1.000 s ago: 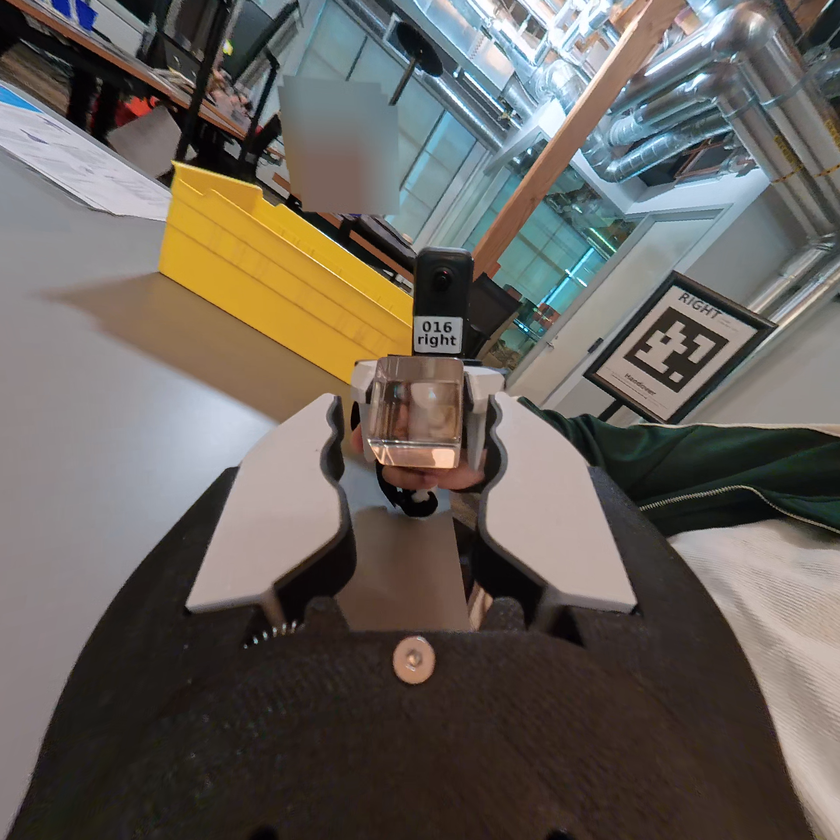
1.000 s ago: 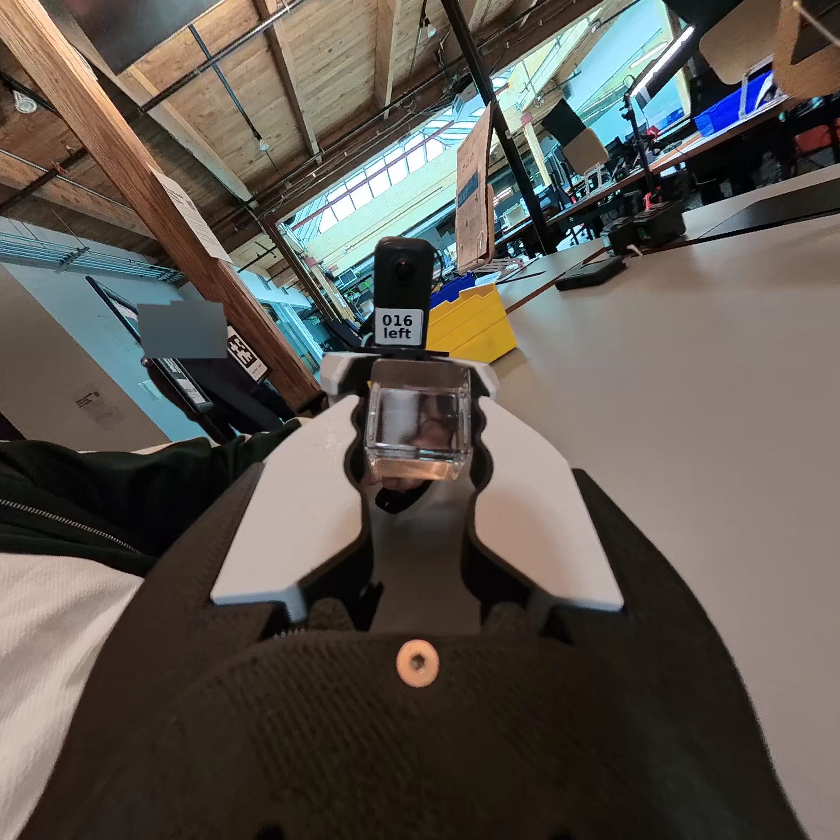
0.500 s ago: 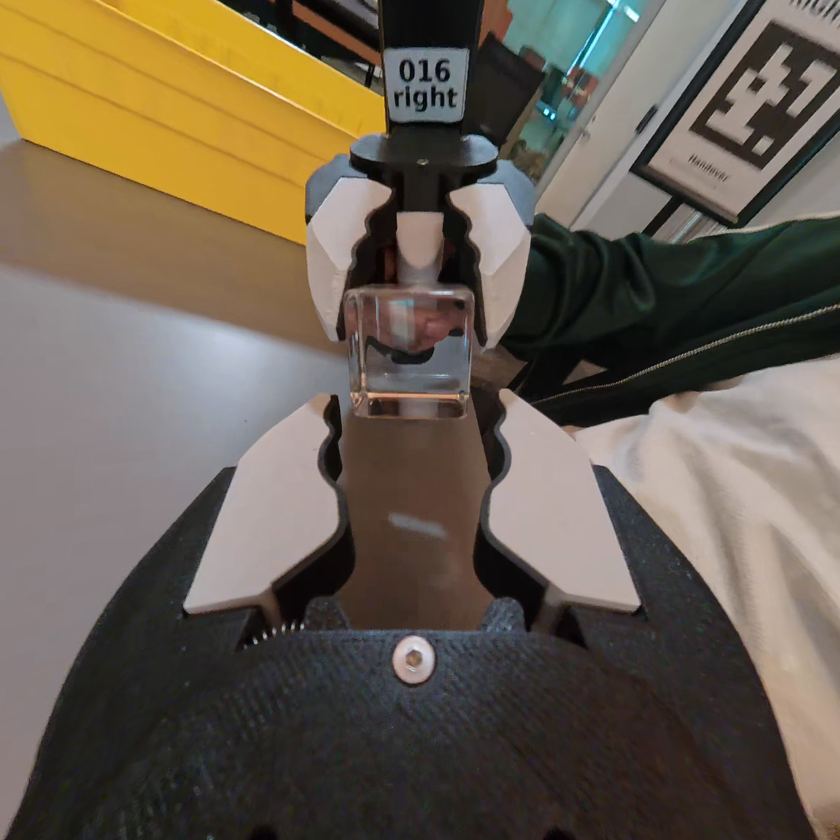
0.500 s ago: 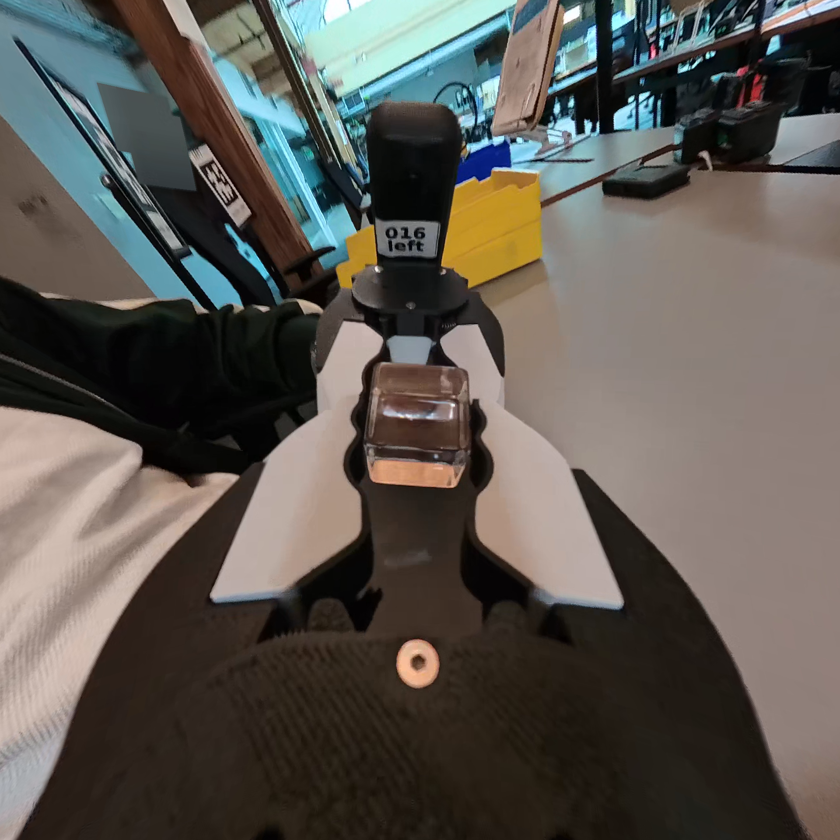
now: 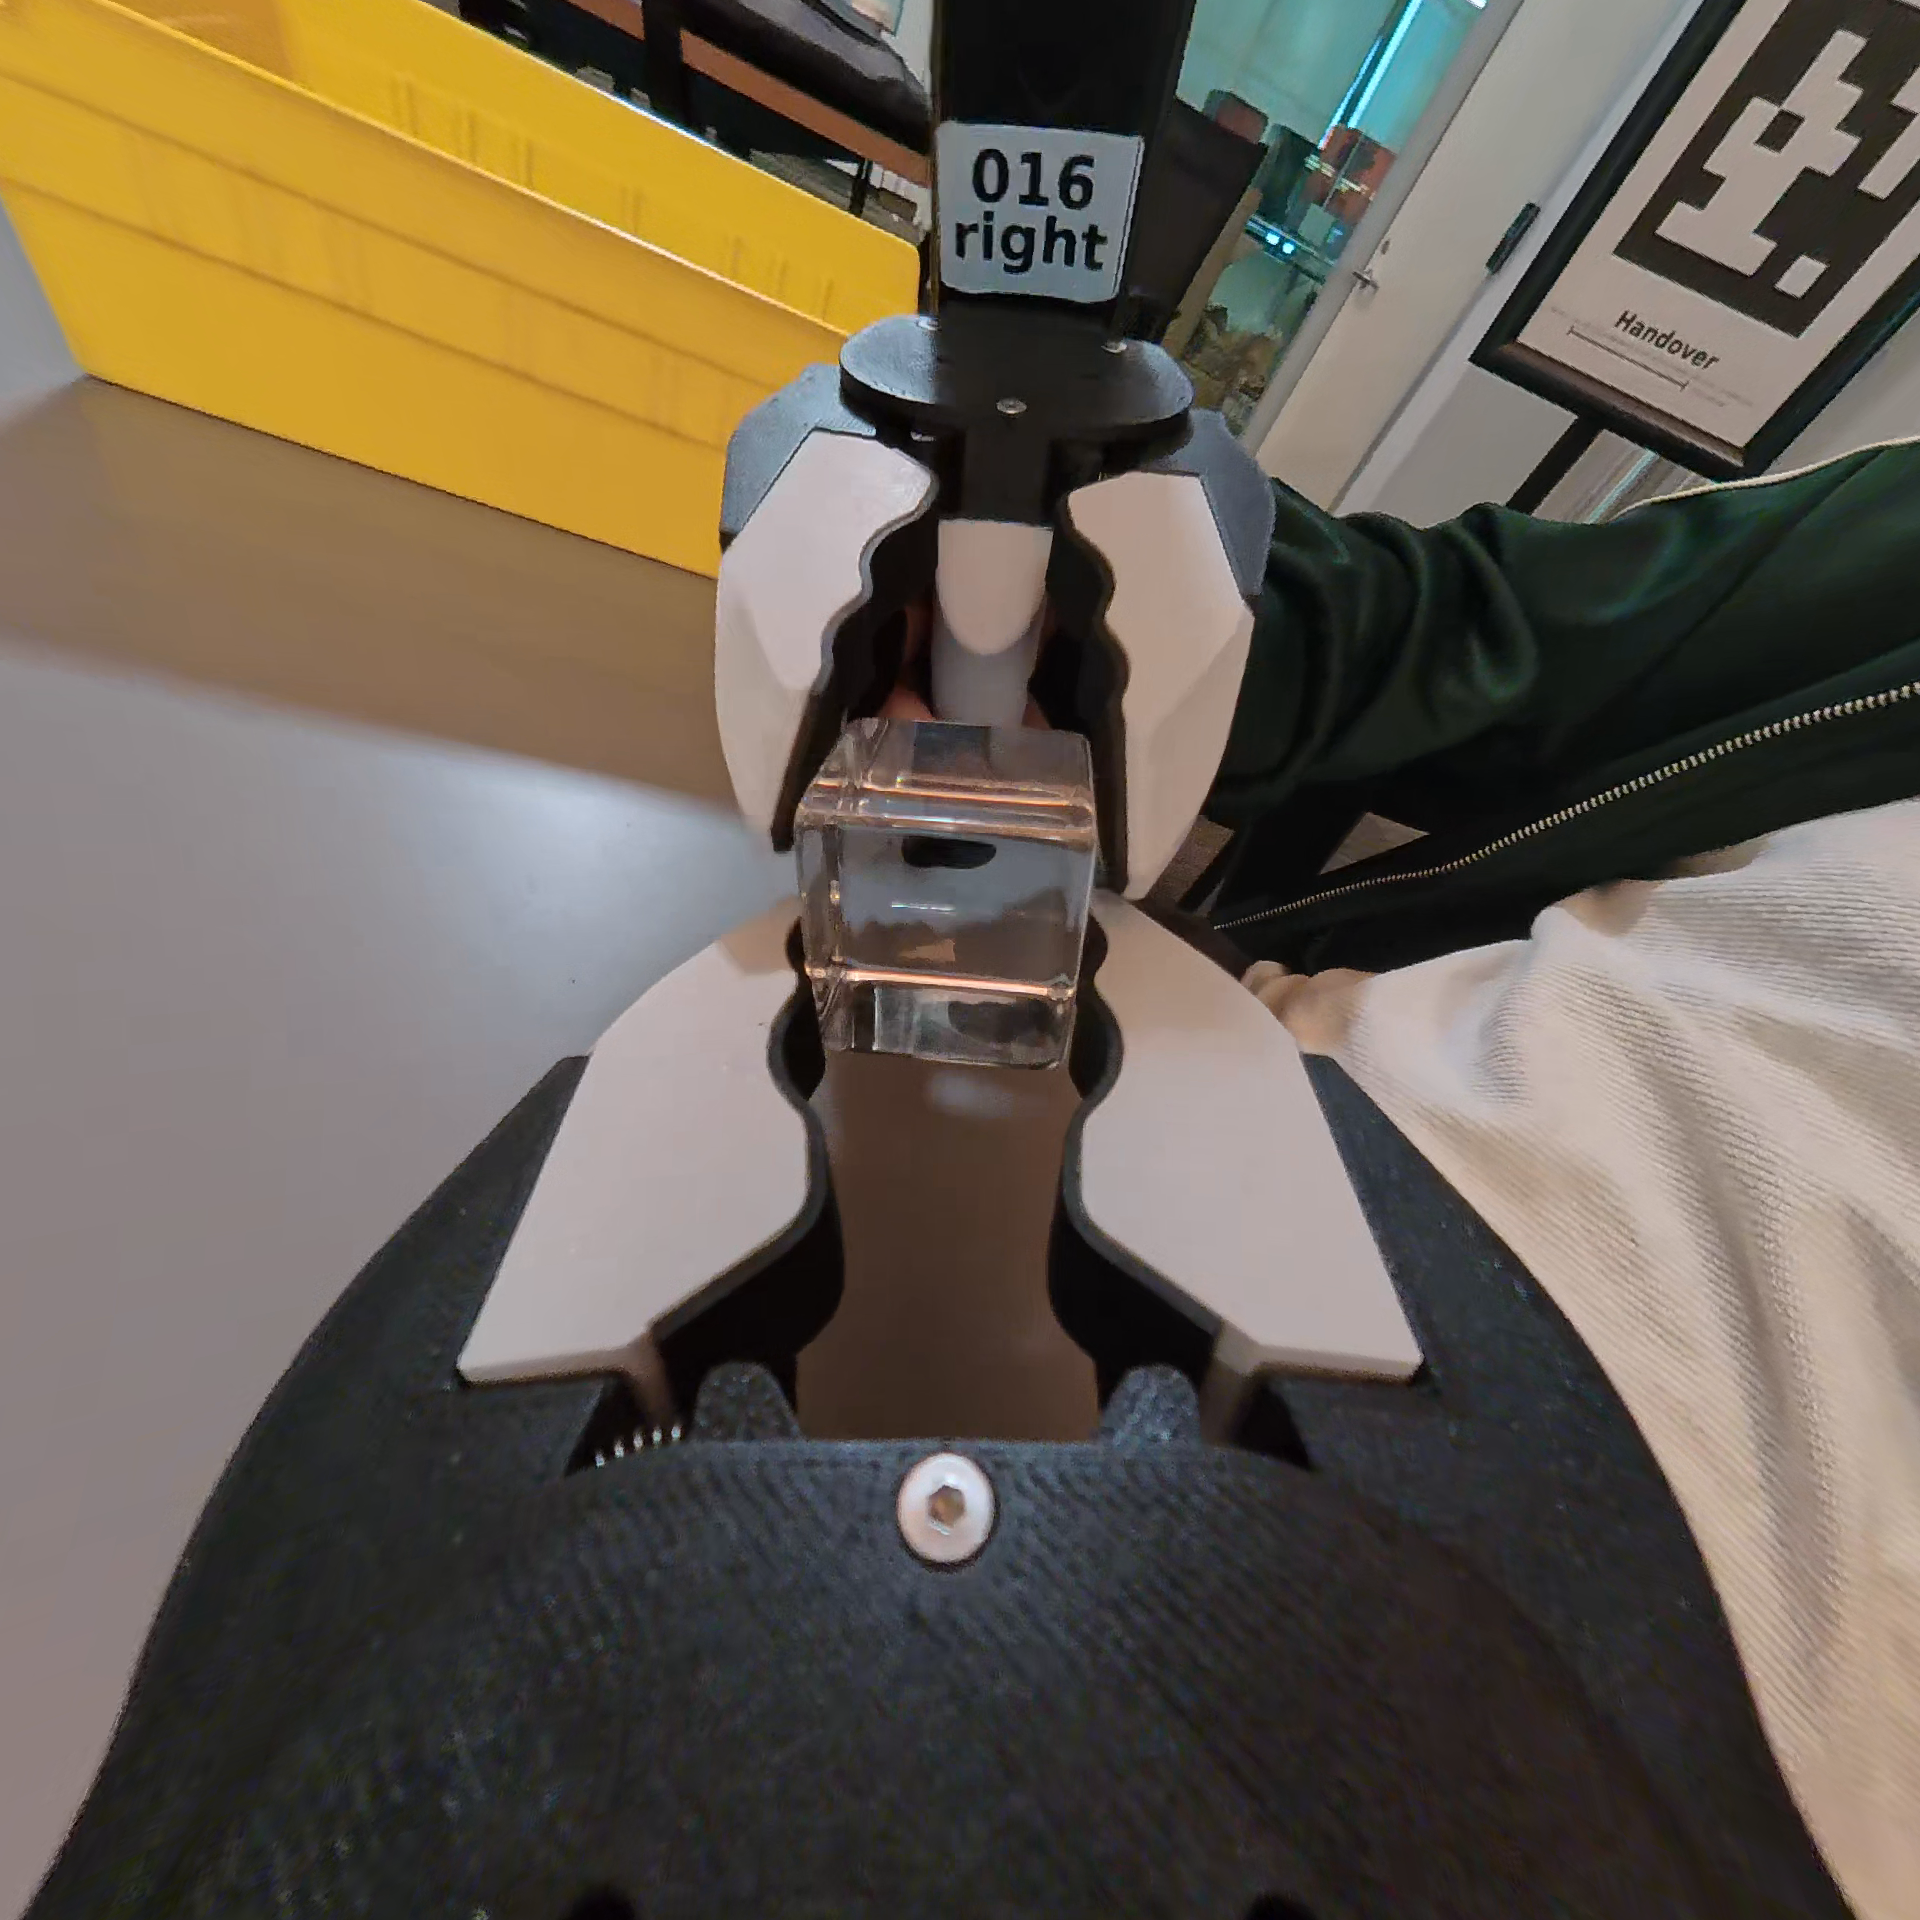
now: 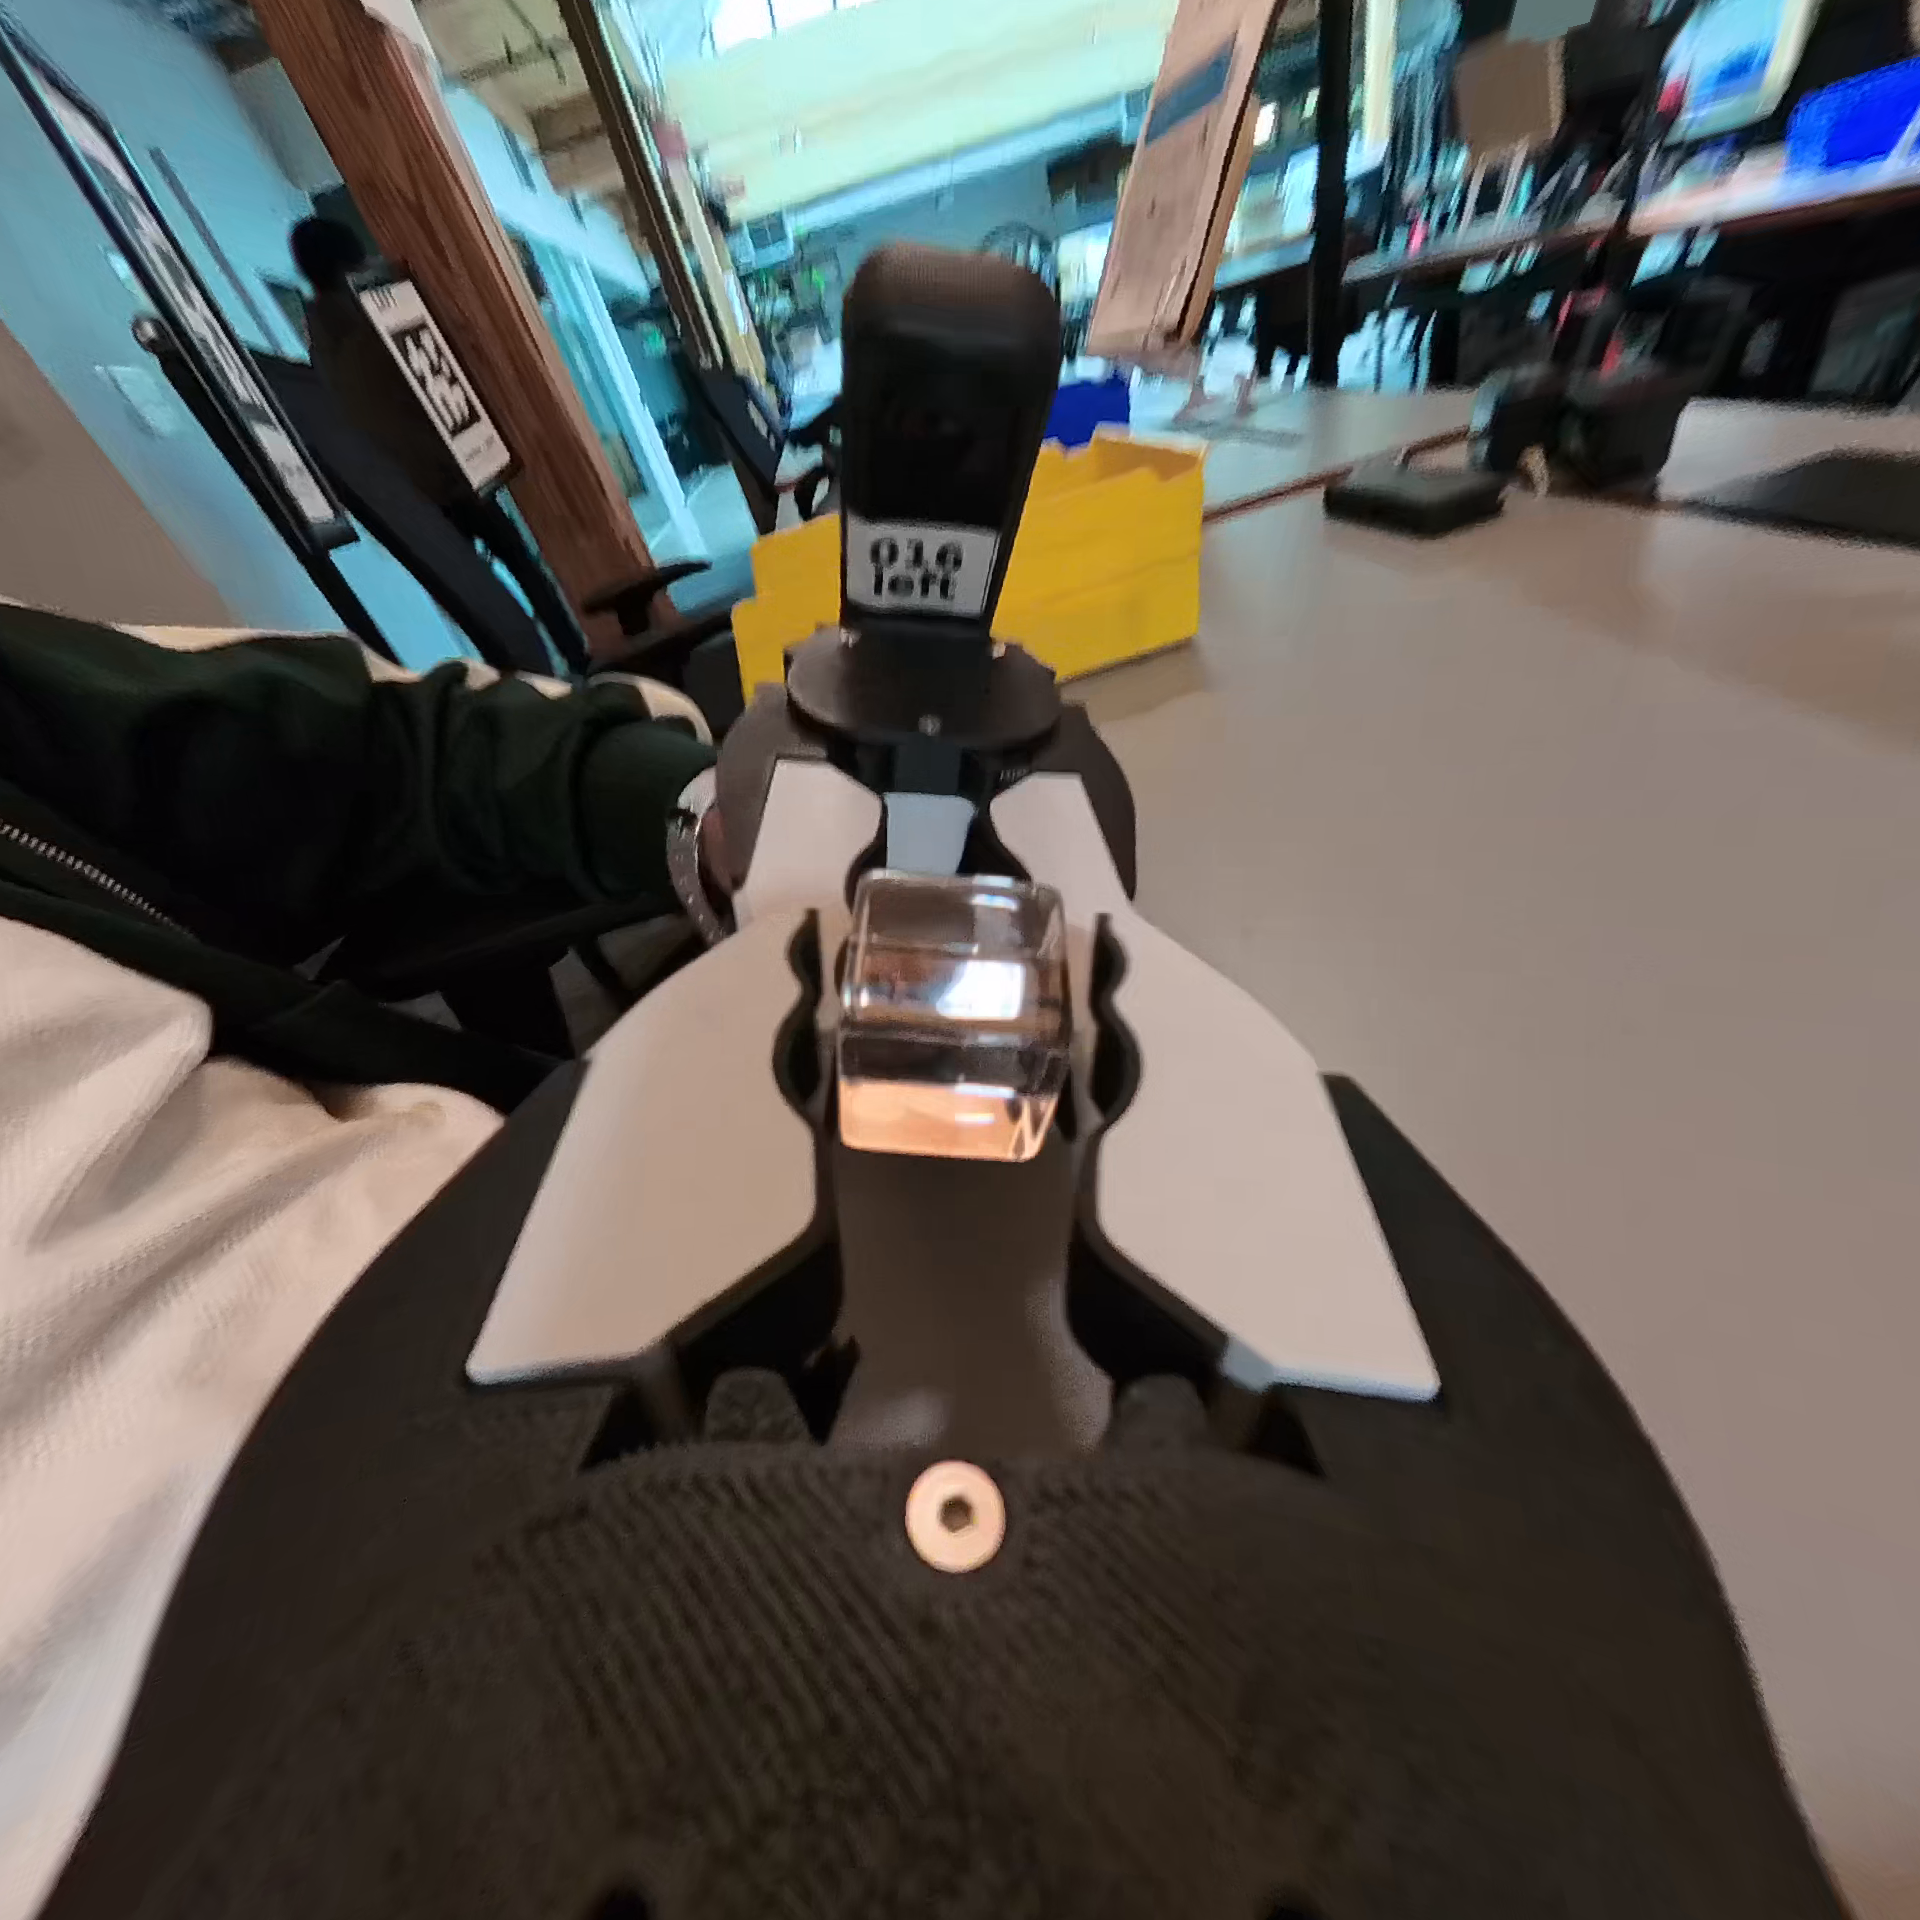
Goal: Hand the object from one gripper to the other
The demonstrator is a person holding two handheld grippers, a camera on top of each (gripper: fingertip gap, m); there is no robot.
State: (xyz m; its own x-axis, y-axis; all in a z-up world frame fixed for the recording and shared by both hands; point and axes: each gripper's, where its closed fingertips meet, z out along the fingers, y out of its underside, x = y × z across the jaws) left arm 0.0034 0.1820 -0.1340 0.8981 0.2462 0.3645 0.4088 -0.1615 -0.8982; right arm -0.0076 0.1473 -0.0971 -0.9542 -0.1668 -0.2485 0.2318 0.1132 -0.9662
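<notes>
On the left, a yellow bin (image 5: 416, 301) sat on the grey worktop (image 5: 312, 883), well clear of the exchange. In the middle, the clear cube (image 5: 945, 904) hung above the worktop, gripped at its far part by the right tool (image 5: 951, 821), whose fingers pressed both its sides. The left tool (image 5: 940, 997) stood spread about as wide as the cube, its tips flanking the near part, and whether they touched could not be told. Further right lay a green sleeve (image 5: 1507, 665) and white cloth (image 5: 1610, 1195). The risk, as I judged it, was timing: if the right tool let go before the left had clamped, the slick cube would drop. Only the tips overlapped, so a shallow, off-centre pinch could squirt it out or twist it loose.
</notes>
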